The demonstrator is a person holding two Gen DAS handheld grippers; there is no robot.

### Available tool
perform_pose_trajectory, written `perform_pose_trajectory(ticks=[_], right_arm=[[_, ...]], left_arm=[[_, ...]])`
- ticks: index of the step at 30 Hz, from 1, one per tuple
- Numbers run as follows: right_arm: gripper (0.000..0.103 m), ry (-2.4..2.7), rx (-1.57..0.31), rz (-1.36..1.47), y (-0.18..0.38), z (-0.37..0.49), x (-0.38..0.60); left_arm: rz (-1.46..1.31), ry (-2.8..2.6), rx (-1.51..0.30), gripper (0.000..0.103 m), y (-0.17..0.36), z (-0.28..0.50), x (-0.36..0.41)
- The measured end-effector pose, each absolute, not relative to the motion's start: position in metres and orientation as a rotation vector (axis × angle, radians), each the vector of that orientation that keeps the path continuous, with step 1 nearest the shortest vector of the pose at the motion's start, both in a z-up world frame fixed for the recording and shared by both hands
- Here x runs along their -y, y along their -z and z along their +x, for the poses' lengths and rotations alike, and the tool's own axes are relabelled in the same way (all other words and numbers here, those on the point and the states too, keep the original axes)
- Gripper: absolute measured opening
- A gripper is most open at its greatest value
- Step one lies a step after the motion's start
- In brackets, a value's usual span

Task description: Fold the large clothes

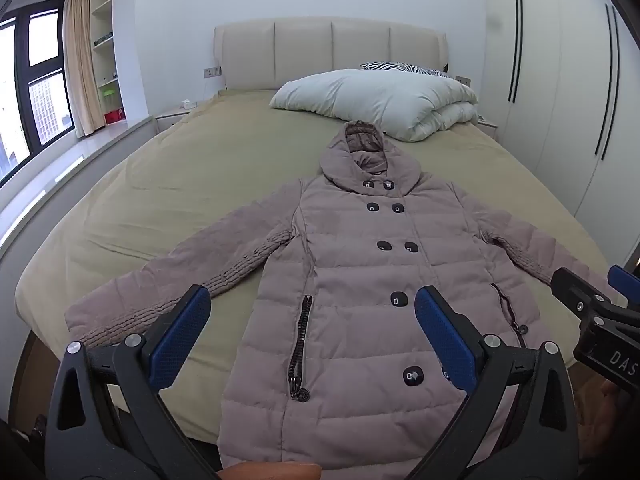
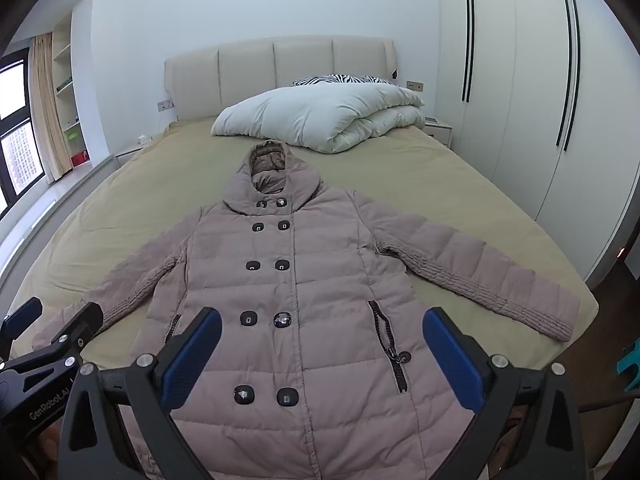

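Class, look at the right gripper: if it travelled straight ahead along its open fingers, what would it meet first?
Most likely the coat: the right gripper points over its buttoned front, fingers open. Depth is unclear.

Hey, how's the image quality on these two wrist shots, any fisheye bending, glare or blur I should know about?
Left wrist view: strong fisheye bowing of the wardrobe, dark corners, and the window is blown out. The coat is sharp, with soft, even light. Right wrist view: the same curvature on the bed edges, small glints on the coat's buttons, no motion blur. Both grippers, left and right, look crisp.
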State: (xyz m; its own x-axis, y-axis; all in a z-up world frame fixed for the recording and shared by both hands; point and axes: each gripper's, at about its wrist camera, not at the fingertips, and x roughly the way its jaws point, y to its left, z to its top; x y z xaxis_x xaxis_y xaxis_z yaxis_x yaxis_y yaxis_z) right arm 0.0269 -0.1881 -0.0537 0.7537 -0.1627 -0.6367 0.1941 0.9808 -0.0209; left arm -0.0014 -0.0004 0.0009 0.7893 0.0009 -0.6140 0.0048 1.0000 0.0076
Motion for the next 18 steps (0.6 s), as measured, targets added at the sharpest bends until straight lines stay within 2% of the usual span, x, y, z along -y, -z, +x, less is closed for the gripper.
perform_pose_trajectory(ticks=[18], right_arm=[[0.103, 0.196, -0.694, 0.044, 0.0562, 0.0255, 0.1909]], left_arm=[[0.003, 0.001, -0.678, 0.103, -0.0007, -0.0004, 0.0001]])
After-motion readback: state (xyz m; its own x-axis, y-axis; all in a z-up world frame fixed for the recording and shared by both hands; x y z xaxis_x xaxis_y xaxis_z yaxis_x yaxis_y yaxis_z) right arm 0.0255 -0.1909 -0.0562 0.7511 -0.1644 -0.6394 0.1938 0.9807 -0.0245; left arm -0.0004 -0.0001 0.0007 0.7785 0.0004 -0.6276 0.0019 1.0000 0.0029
